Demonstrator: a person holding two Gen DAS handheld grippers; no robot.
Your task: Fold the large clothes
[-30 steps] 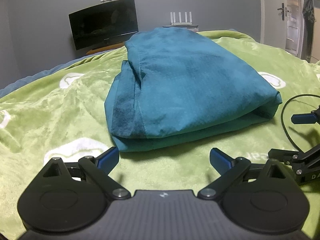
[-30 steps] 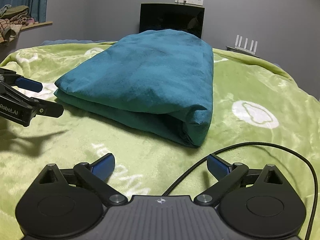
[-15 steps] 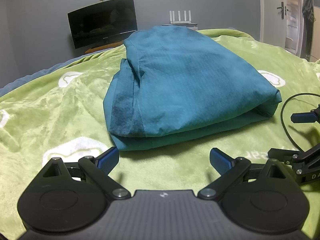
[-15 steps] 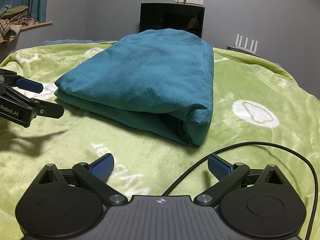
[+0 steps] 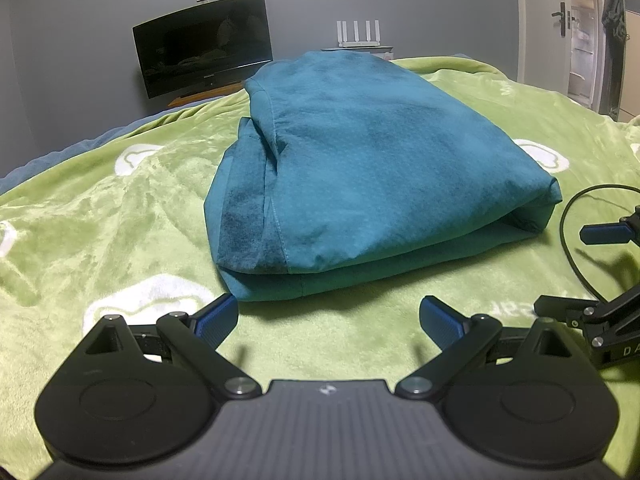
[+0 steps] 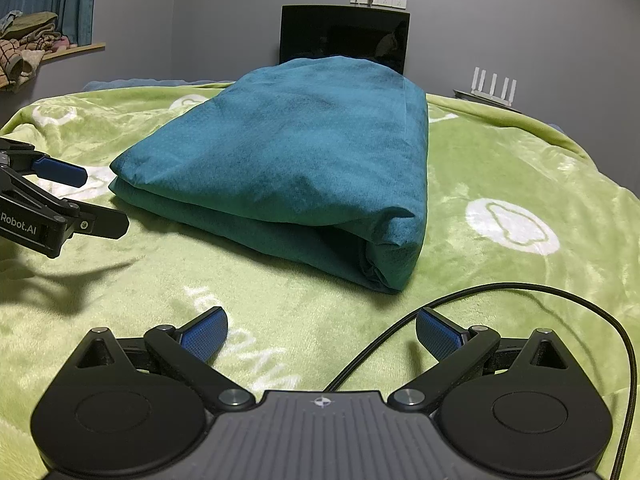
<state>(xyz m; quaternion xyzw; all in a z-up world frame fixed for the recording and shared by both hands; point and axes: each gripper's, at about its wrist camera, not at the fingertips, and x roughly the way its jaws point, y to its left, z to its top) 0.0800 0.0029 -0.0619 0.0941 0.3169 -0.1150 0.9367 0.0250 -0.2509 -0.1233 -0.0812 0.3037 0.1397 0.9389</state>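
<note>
**Folded teal garment lies on the bed, both hand-held grippers spread and empty**

The bed in front of you is covered by a plush lime-green blanket (image 5: pixel 120 216) printed with white cloud shapes, and it fills most of both views. On its middle lies the large teal fabric garment (image 5: pixel 360 168), folded into a thick, roughly rectangular bundle of several layers. Its stacked hems face you at the near left, and a rounded fold closes its near right corner (image 6: pixel 392 240).

Against the grey far wall stands a black flat monitor (image 5: pixel 204 56), dark, with a white wall socket strip above it. To its right sits a white router with four upright antennas (image 5: pixel 358 34). A white door (image 5: pixel 560 24) shows at the far right, and a heap of clothes (image 6: pixel 24 48) rests on a ledge at the far left.

Your left hand-held gripper (image 5: pixel 328 318) hovers just short of the garment's near edge, its blue-padded fingers spread wide with nothing between them. Your right hand-held gripper (image 6: pixel 322 332) sits near the garment's near right corner, likewise spread wide and empty, apart from the cloth. A thin black cable (image 6: pixel 520 292) loops over the blanket from the right gripper.
</note>
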